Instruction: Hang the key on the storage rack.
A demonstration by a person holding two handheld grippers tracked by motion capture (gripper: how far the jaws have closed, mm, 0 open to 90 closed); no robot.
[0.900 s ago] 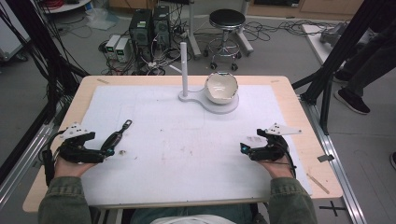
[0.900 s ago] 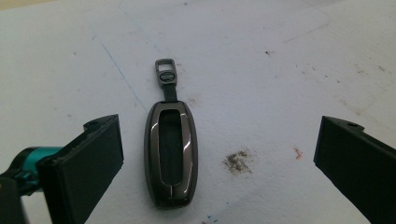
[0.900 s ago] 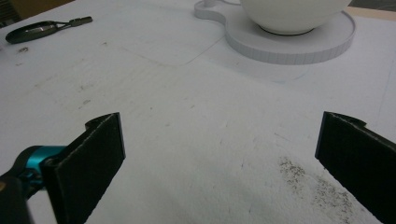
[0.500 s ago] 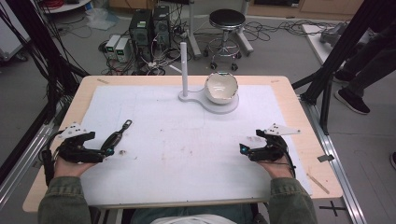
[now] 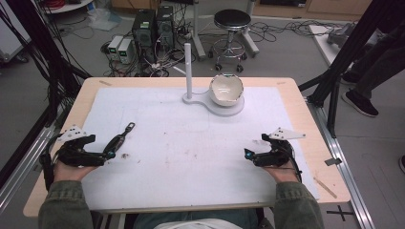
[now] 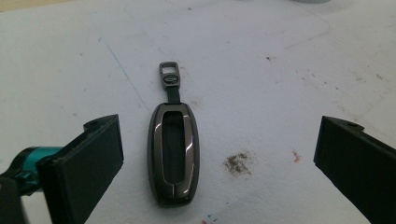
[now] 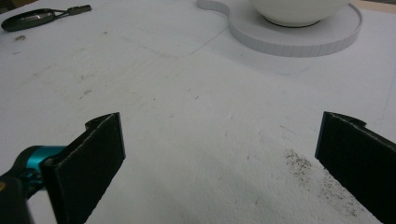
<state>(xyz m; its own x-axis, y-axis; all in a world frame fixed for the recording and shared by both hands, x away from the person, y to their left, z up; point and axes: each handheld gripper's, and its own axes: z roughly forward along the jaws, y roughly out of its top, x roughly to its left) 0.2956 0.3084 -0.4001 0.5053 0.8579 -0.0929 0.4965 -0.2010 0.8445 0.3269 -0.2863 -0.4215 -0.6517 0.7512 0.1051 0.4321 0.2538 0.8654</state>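
- Grippers both resting low at the near edge of the table (image 5: 305, 124), one per hand, well apart.
- Left gripper (image 5: 111, 151): jaws spread wide, nothing gripped. In the left gripper view, the key fob (image 6: 173, 153) lies flat on the white mat (image 5: 191, 143) between the two jaws, nearer the left one, touching neither.
- Fob is dark and glossy, long axis pointing away from the gripper, strap and small metal loop (image 6: 169, 74) at the far end. From the high view it sits just ahead of the left gripper at the mat's left side (image 5: 120, 138), angled up and right.
- Right gripper (image 5: 248, 153): jaws also wide apart, released, holding nothing. Right gripper view shows bare mat between its jaws, a dirty smudge (image 7: 299, 161) near the right jaw.
- White bowl (image 5: 226, 89) sits tilted on a round white base (image 5: 224, 109) at the far middle of the table; thin white post (image 5: 188, 71) stands upright on the same base, to the bowl's left.
- Bowl and stand are well apart from both grippers.
- Fob shows far off at top left of the right gripper view (image 7: 32, 18).
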